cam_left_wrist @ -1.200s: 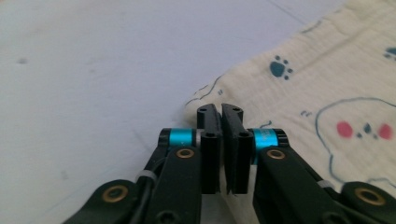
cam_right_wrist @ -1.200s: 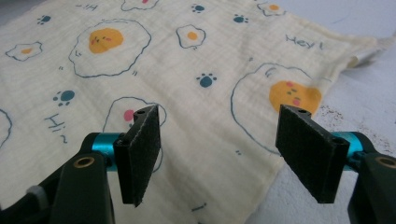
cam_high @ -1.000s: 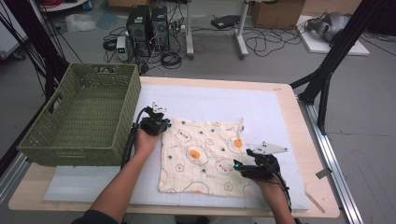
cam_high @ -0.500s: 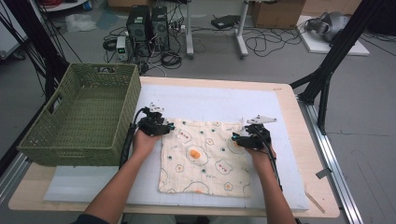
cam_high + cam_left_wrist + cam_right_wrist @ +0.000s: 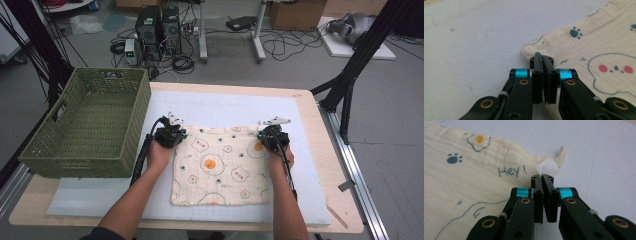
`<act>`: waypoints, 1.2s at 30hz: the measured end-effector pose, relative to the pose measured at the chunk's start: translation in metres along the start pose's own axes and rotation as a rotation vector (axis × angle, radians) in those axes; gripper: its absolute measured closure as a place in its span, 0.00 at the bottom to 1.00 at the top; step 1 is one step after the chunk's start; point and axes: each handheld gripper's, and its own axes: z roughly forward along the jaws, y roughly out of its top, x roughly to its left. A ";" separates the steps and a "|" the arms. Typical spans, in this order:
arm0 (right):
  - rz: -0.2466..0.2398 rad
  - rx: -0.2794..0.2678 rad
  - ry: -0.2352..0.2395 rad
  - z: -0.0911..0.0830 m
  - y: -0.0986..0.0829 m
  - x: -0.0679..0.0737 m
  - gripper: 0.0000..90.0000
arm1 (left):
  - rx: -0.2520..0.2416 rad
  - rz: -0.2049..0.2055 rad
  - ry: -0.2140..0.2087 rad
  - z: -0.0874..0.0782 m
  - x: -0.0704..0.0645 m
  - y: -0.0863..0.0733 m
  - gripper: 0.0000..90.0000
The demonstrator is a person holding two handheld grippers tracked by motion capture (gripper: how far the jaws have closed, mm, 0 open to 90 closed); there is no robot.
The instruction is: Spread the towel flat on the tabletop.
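The left gripper point(image 5: 170, 134) and right gripper point(image 5: 271, 138) each pinch a far corner of the cloth point(image 5: 220, 165), jaws closed on it, which lies flat on the white mat point(image 5: 215, 107) beside the green basket point(image 5: 90, 125).

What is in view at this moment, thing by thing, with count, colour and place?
Cloth: one, cream with fried-egg and paw prints, flat on the mat, mid-table.
Cloth tag: one, white, at the cloth's far right corner.
Basket: one, olive green, left end of the table.
Mat: one, pale blue-white, covering the tabletop.
Table: one, light wood.
Computer towers: two, black, on the floor beyond the table.
Left gripper: one, black with cyan bands, fingers closed on the cloth's far left corner.
Right gripper: one, same colours, fingers closed at the cloth's far right corner.
Forearms: two, from the near edge.
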 end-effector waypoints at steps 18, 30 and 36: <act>0.008 -0.117 0.139 -0.062 -0.021 -0.002 0.68 | 0.018 -0.081 -0.065 -0.024 0.006 -0.011 0.57; -0.066 -0.054 0.278 -0.087 -0.060 0.026 0.69 | 0.049 -0.047 -0.086 -0.029 -0.009 -0.012 0.63; -0.062 -0.006 0.284 -0.083 -0.070 0.023 0.95 | 0.025 -0.009 -0.090 -0.029 -0.014 -0.023 0.88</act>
